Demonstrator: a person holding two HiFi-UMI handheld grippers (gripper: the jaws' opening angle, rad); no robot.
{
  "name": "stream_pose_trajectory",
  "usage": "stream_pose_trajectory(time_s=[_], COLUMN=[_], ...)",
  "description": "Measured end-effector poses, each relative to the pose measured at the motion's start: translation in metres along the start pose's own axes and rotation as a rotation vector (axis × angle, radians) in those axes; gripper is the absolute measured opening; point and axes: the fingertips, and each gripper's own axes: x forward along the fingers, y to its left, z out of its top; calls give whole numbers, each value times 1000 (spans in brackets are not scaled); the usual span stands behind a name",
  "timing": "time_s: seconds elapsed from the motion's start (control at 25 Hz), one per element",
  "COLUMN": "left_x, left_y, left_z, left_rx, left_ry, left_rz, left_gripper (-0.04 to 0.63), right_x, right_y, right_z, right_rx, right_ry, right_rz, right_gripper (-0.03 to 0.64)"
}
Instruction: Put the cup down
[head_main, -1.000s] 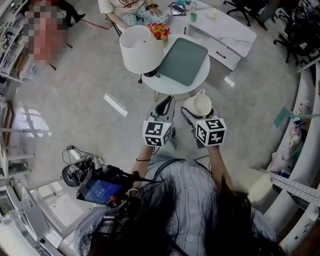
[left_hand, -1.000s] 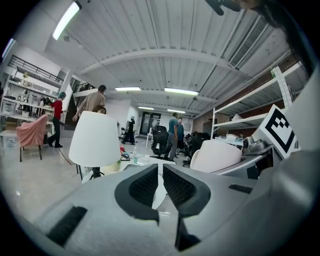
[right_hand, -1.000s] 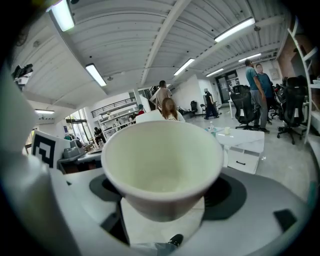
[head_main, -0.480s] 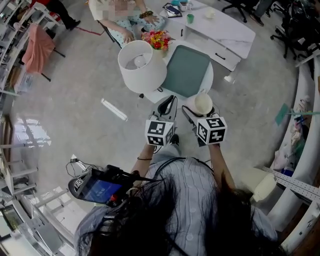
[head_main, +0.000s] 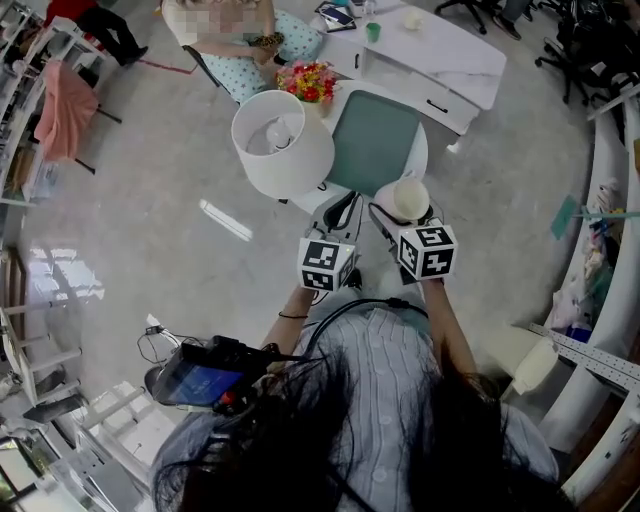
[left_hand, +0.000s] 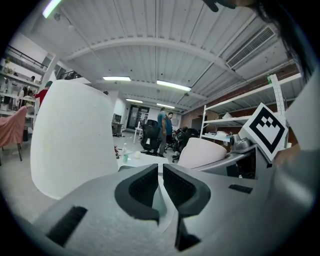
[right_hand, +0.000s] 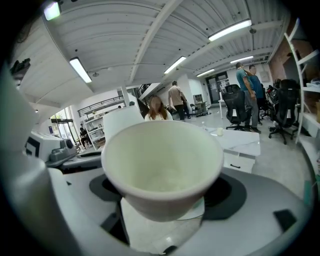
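A cream paper cup (head_main: 408, 196) is gripped in my right gripper (head_main: 402, 212), upright, and hangs at the near edge of the round white table (head_main: 420, 160). In the right gripper view the empty cup (right_hand: 162, 167) fills the space between the jaws of the right gripper (right_hand: 165, 195). My left gripper (head_main: 338, 214) is beside it on the left, shut with nothing in it. In the left gripper view the left gripper (left_hand: 161, 186) shows its pads almost touching, with the cup (left_hand: 202, 152) to the right.
A green mat (head_main: 378, 140) covers most of the small table. A white lampshade (head_main: 282, 142) stands at its left, flowers (head_main: 310, 78) behind. A long white bench (head_main: 430, 50) lies beyond, and a seated person (head_main: 235, 35) is at the far left.
Both grippers have moved forward toward the round table, carrying the cup from over the floor to the table's near edge. The head view has shifted too.
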Motion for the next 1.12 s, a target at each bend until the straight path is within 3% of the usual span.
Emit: stream_pose_trajectory(time_s=[0.36,1.12], left_x=[24,128], left_y=[3,59], left_z=[-4,-6], left_rx=[-17,-75], left_ry=[23,74], left_rz=[13,195], left_gripper=[37,37], right_x=[26,162], right_y=[-25,-108], right_z=[2,25], right_rx=[-45,-189], right_ry=[50,184], right_rz=[14,153], right_gripper=[434,434])
